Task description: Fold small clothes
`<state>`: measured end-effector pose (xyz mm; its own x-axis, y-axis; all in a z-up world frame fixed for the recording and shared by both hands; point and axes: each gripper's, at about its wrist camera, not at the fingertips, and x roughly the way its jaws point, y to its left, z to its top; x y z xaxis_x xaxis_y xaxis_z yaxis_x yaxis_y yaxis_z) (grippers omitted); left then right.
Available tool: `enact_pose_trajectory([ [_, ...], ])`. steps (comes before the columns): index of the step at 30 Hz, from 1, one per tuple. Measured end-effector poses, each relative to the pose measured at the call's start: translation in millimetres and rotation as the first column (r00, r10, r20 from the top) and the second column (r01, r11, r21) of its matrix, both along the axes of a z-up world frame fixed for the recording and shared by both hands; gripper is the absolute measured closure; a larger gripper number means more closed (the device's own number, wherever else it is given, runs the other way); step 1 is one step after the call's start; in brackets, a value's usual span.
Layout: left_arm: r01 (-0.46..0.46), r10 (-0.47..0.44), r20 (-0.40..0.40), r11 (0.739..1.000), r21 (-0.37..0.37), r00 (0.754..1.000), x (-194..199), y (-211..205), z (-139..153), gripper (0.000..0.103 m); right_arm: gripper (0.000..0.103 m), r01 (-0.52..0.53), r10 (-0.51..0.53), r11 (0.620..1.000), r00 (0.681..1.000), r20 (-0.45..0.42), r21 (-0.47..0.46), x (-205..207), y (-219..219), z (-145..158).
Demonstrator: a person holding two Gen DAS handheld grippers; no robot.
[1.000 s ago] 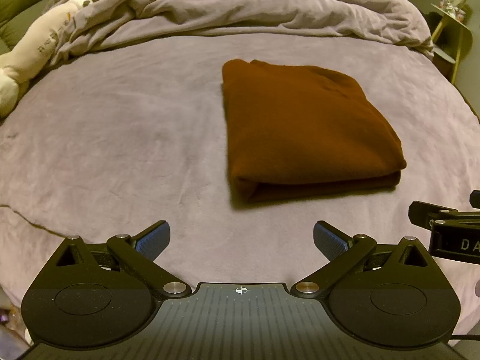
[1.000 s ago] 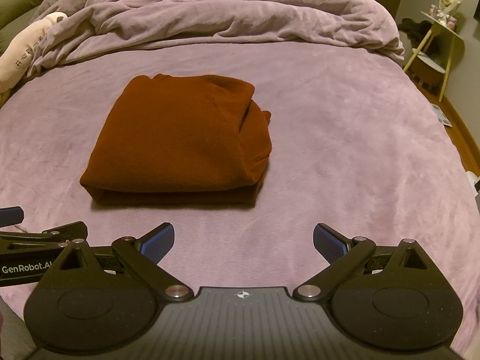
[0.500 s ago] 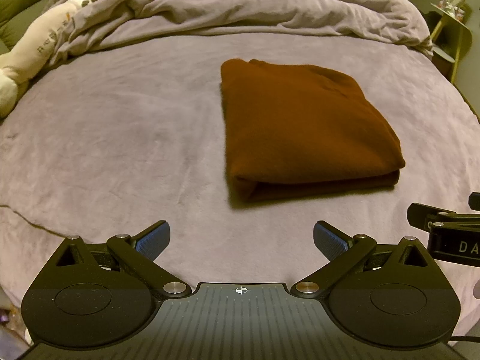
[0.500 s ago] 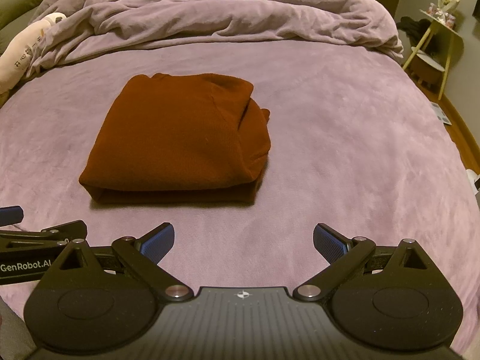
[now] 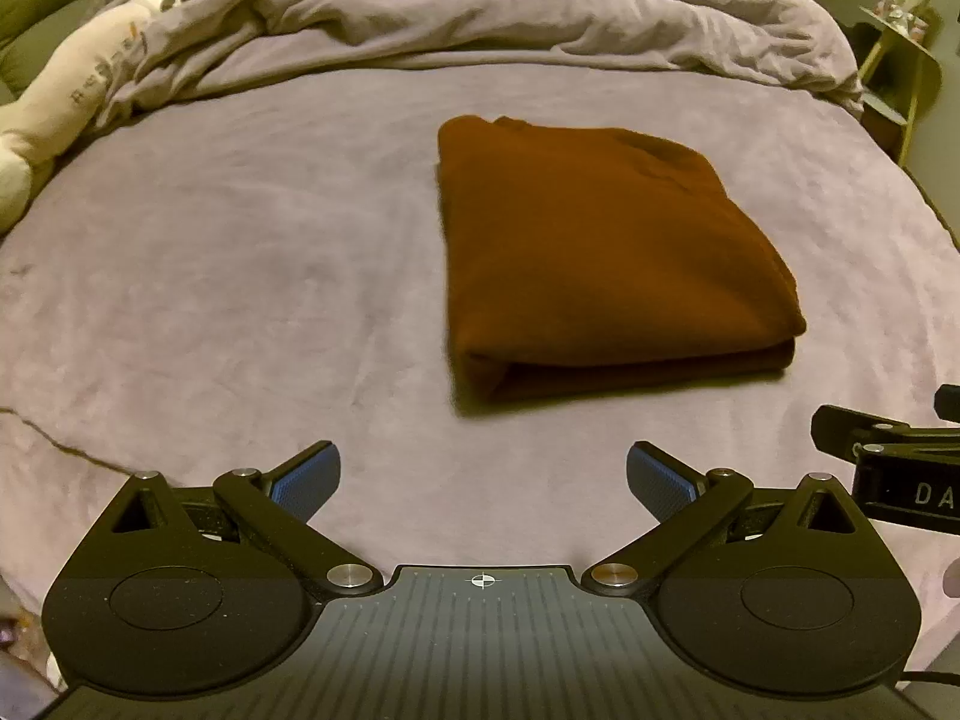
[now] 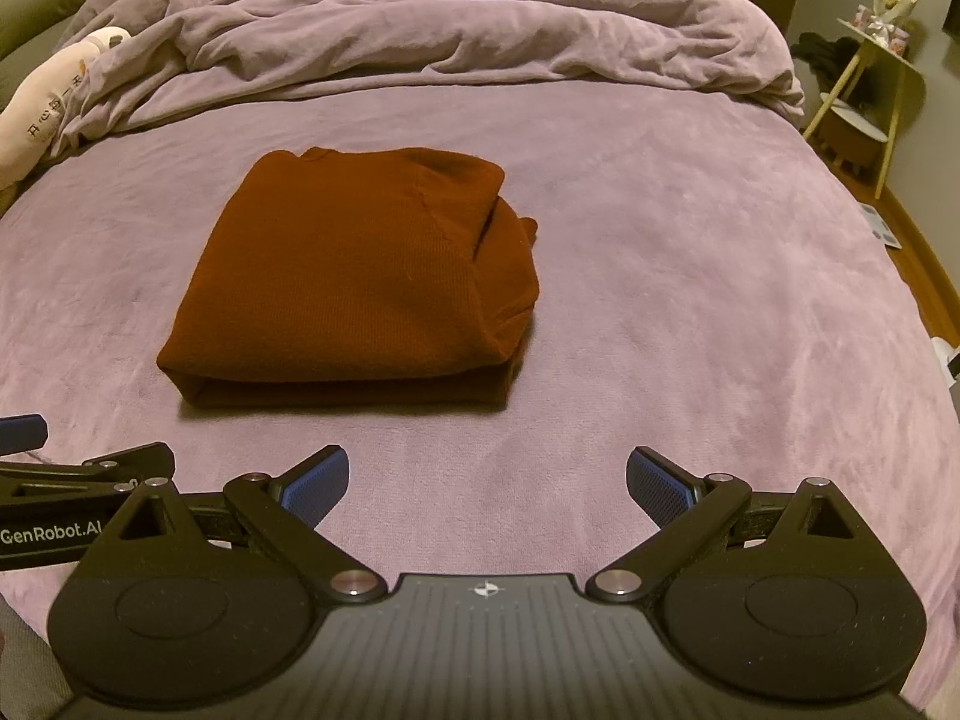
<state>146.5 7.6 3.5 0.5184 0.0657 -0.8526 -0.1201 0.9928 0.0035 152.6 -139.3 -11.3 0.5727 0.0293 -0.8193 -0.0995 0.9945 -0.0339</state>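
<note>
- The rust-brown folded garment (image 5: 606,252) lies flat on the lilac bed sheet (image 5: 240,276), a neat squarish stack with its thick folded edge turned toward the cameras (a knit top, by the ribbed texture in the right wrist view).
- In the left wrist view the garment sits at about 1 o'clock from the left gripper (image 5: 478,483), well apart from its blue pads (image 5: 303,480).
- The left gripper's jaws are spread wide, with nothing between them; only bare sheet shows in the gap.
- In the right wrist view the same garment (image 6: 360,282) lies at about 11 o'clock from the right gripper (image 6: 487,483), also well apart from it.
- The right gripper's jaws are likewise spread wide and hold nothing.
- Each gripper shows at the edge of the other's view: the right one at 3 o'clock in the left wrist view, the left one (image 6: 24,432) at 9 o'clock in the right wrist view (lettering "GenRobot.AI" readable on its body).
- On the garment's right side, a tucked layer bulges out past the top panel, seen in the right wrist view.
- A rumpled lilac duvet (image 6: 456,30) is heaped across the far end of the bed at 12 o'clock.
- A cream bolster pillow (image 5: 78,84) with printed characters lies at 10 o'clock, partly under the duvet's edge.
- A pale side table (image 6: 870,72) stands off the bed at 2 o'clock.
</note>
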Motion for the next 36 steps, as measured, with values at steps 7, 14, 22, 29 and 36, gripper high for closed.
enact_pose_trajectory([
  [7, 0.013, -0.013, 0.005, 1.000, 0.019, 1.000, -1.8, -3.4, -1.4, 0.000, 0.004, 0.005, -0.005, 1.000, 1.000, -0.002, -0.003, -0.4, 0.1, -0.3],
  [14, 0.026, -0.026, 0.003, 0.999, 0.040, 1.000, -2.0, -5.6, -1.1, 0.000, 0.004, 0.005, -0.005, 1.000, 1.000, -0.002, -0.004, -1.2, 0.2, -0.1],
  [22, 0.031, -0.031, -0.007, 0.999, 0.042, 1.000, -2.0, -4.5, -2.1, 0.000, 0.004, 0.009, -0.009, 1.000, 1.000, -0.005, -0.005, -1.5, 0.0, 0.4],
  [29, 0.046, -0.046, -0.008, 0.998, 0.041, 0.999, -2.4, -5.2, -1.7, 0.000, 0.004, 0.012, -0.012, 1.000, 1.000, -0.003, -0.006, -1.9, 0.3, 1.0],
  [36, 0.047, -0.047, -0.008, 0.998, 0.045, 0.999, -3.0, -6.1, -1.6, 0.000, 0.004, 0.011, -0.011, 1.000, 1.000, 0.000, -0.009, -3.0, 1.7, 2.0],
])
